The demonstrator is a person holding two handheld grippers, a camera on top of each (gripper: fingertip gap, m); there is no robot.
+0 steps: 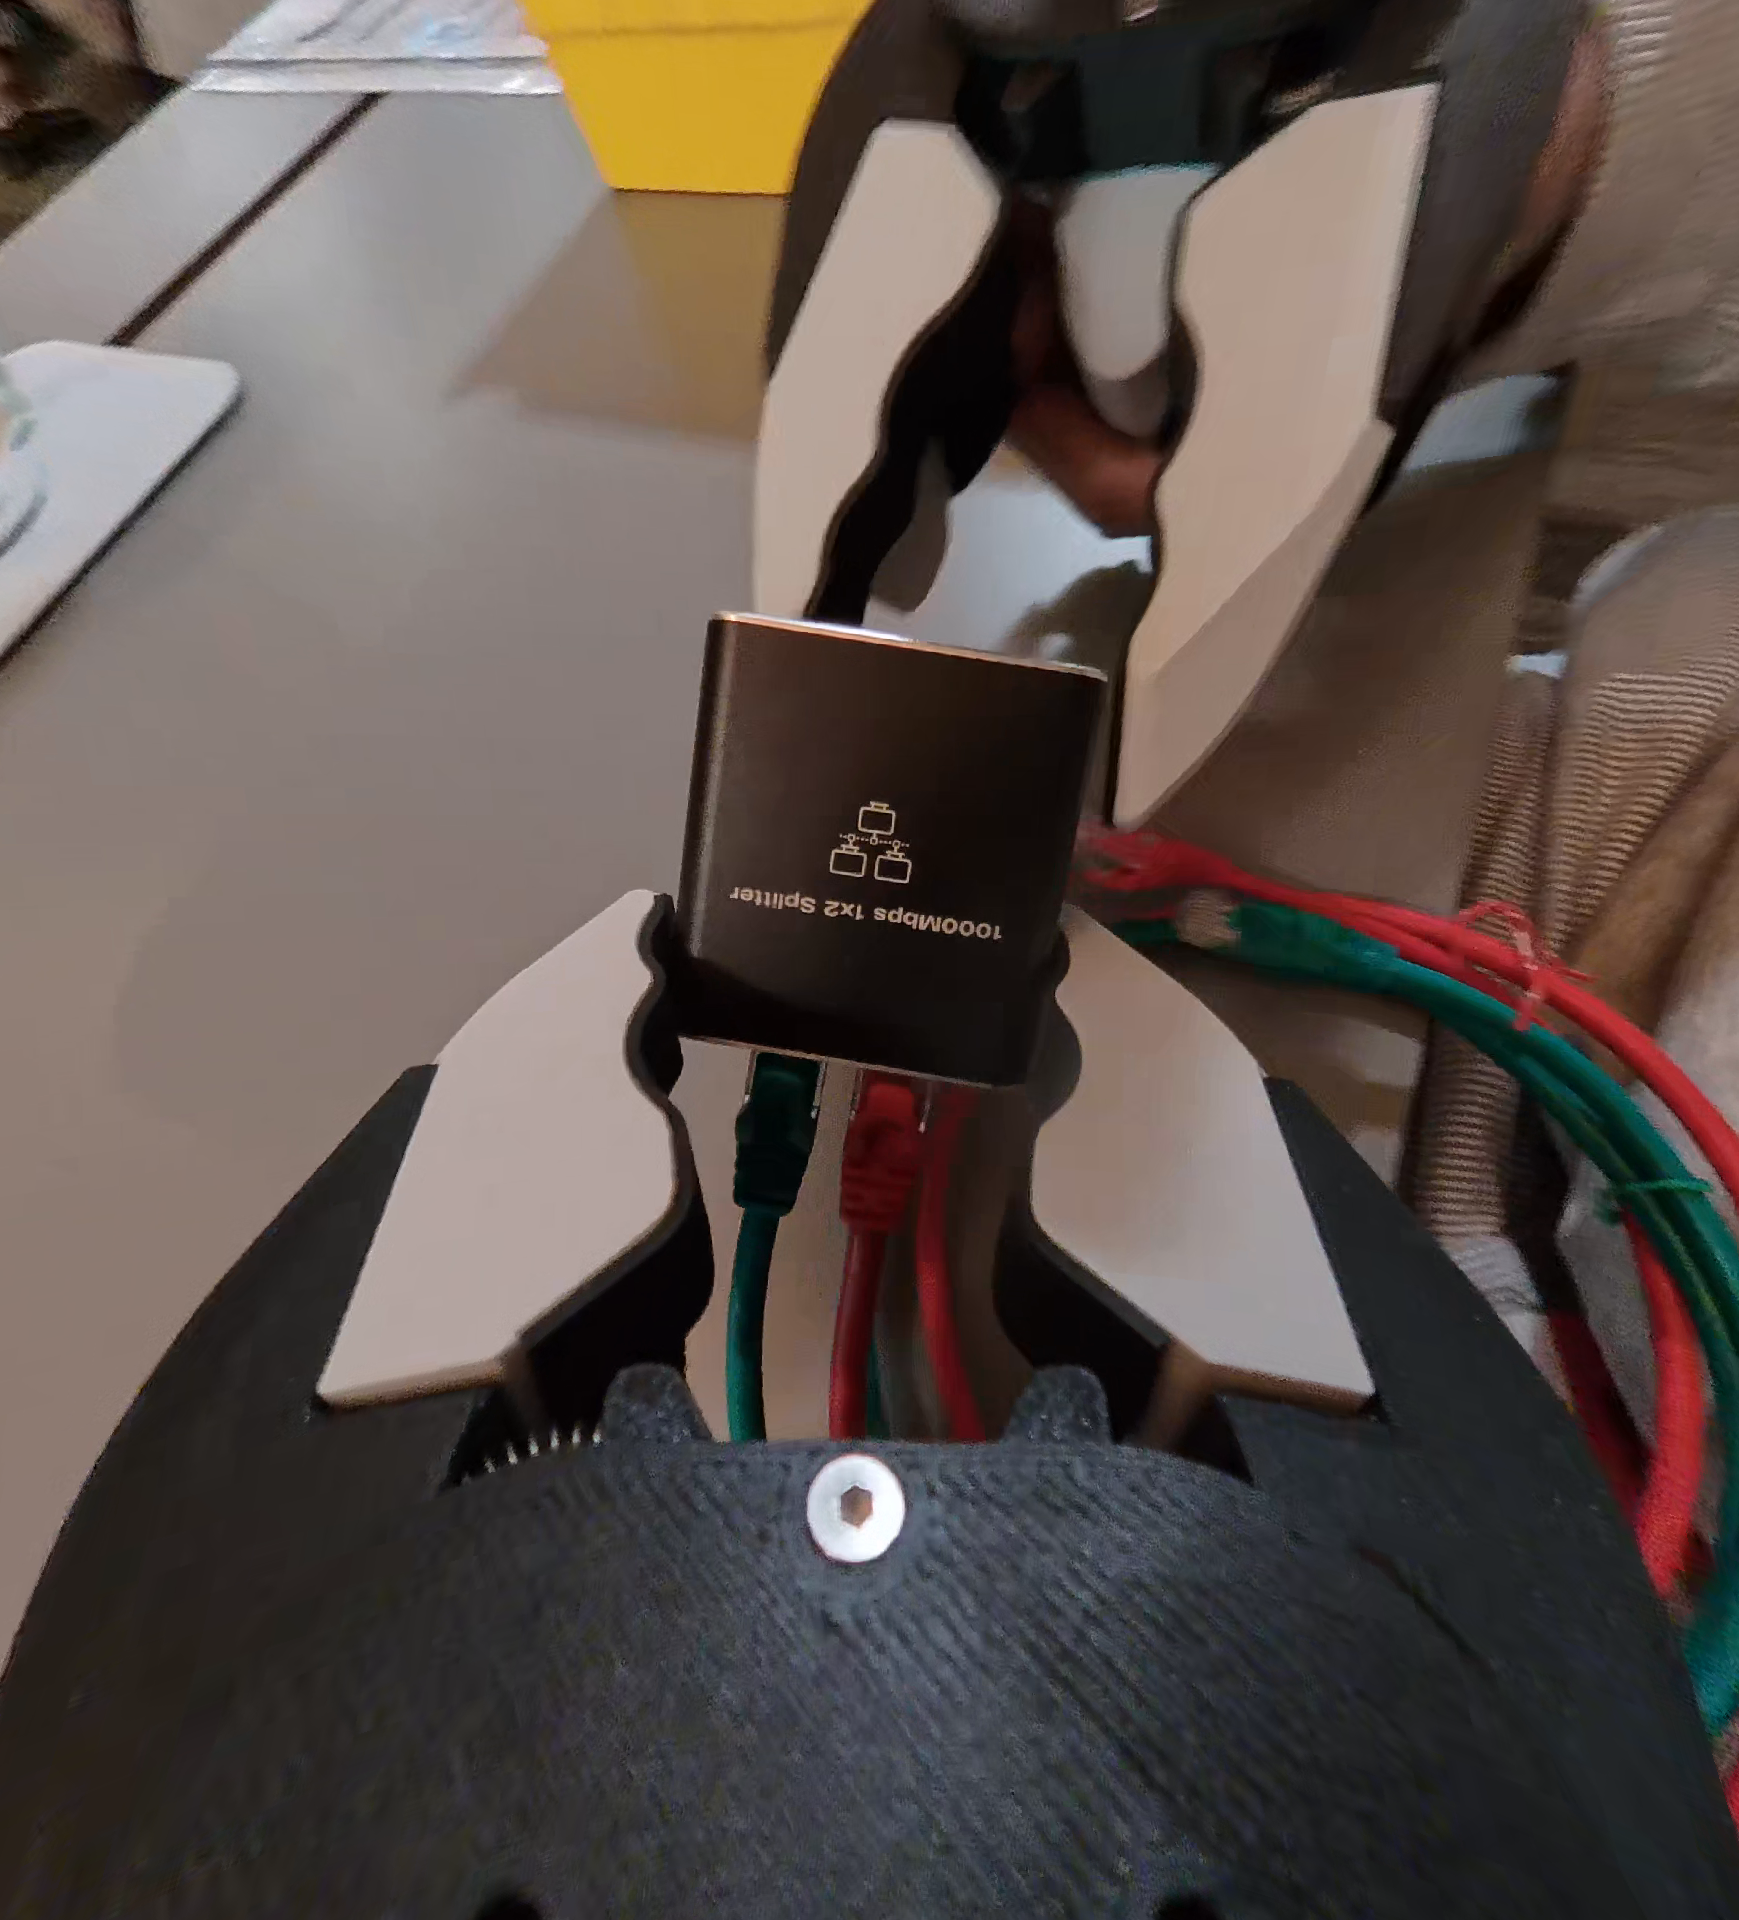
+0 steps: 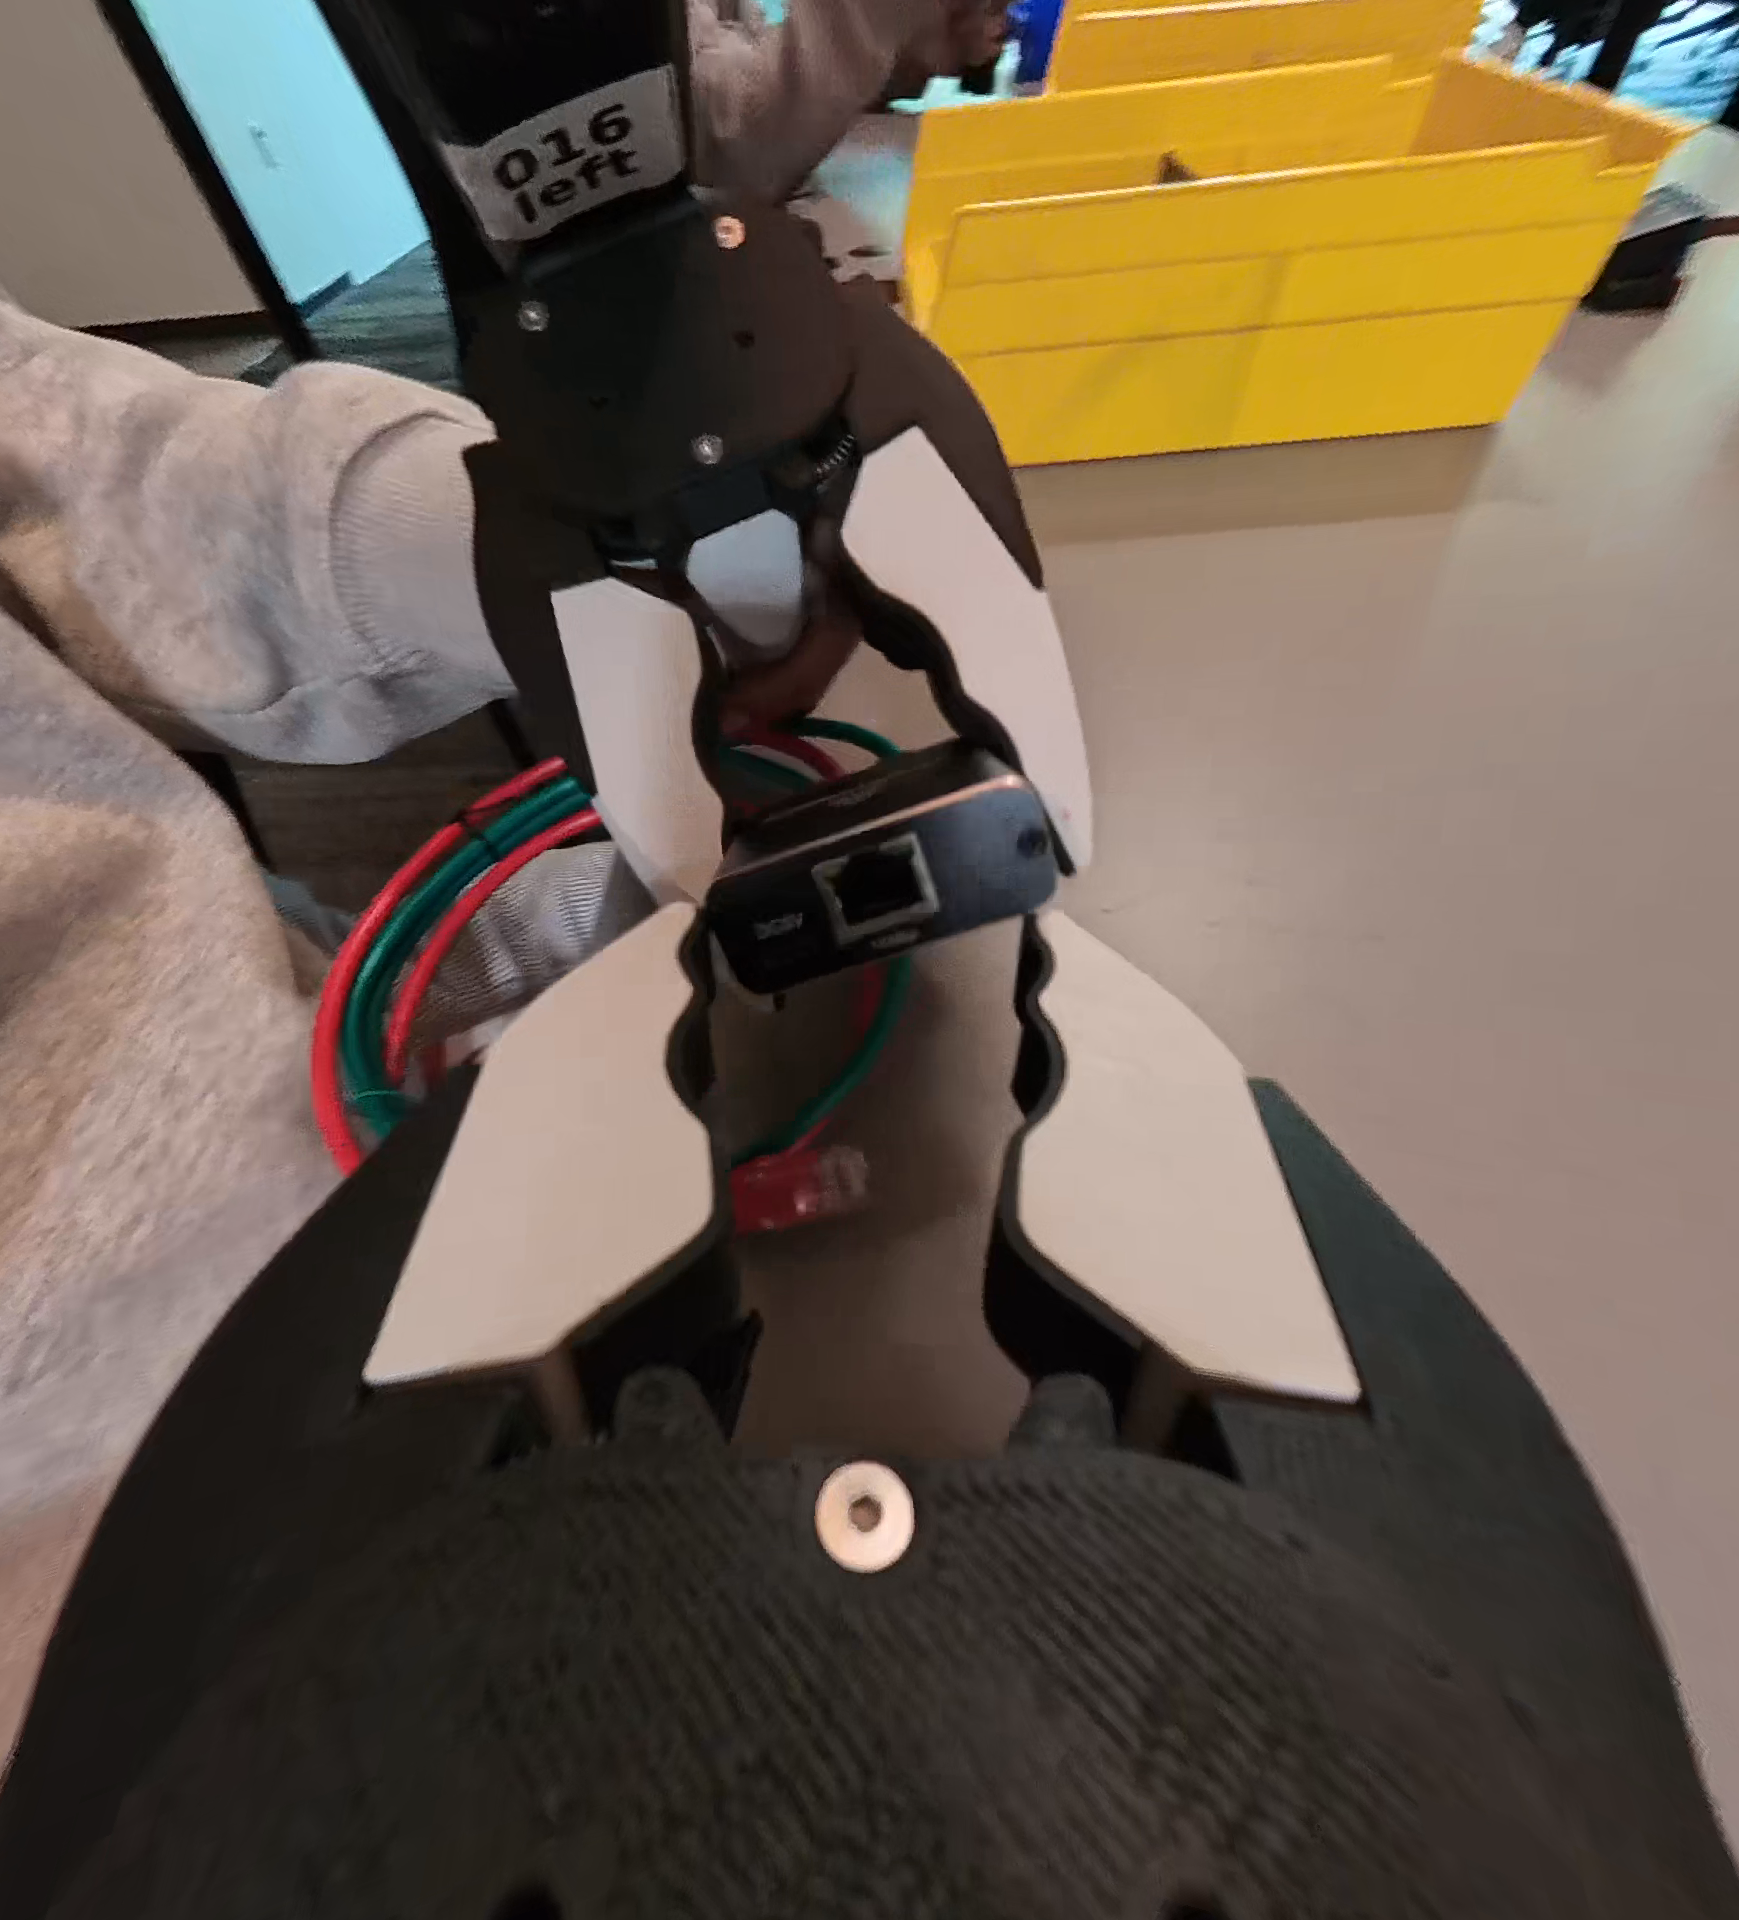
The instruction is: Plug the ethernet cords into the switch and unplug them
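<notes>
The left gripper (image 1: 860, 997) has its jaws clenched on the switch (image 1: 880, 842), holding it off the bench (image 1: 377, 727) at the centre of the left wrist frame. Two plugs sit in the switch's near face: a green plug (image 1: 771, 1127) and a red plug (image 1: 880, 1153), their cords running back between the jaws. The right gripper (image 2: 860, 935) faces the switch's far end with its jaws released and nothing between them, their tips just short of the casing.

By the look of it, the plugging step is partly done: two cords are in, and one port (image 2: 875, 883) stands empty. A loose red plug (image 2: 797, 1184) lies on the bench low in the right wrist frame. The next move probably calls for the right gripper to drop to that plug, pinch its body squarely, and line it up with the empty port while the left keeps the switch steady.

Only the left wrist view shows the two seated plugs. Only the right wrist view shows the empty port, the loose plug, and the yellow bin (image 2: 1260, 260) at upper right. The cord bundle (image 1: 1675, 1195) loops at the right of the left wrist frame.
</notes>
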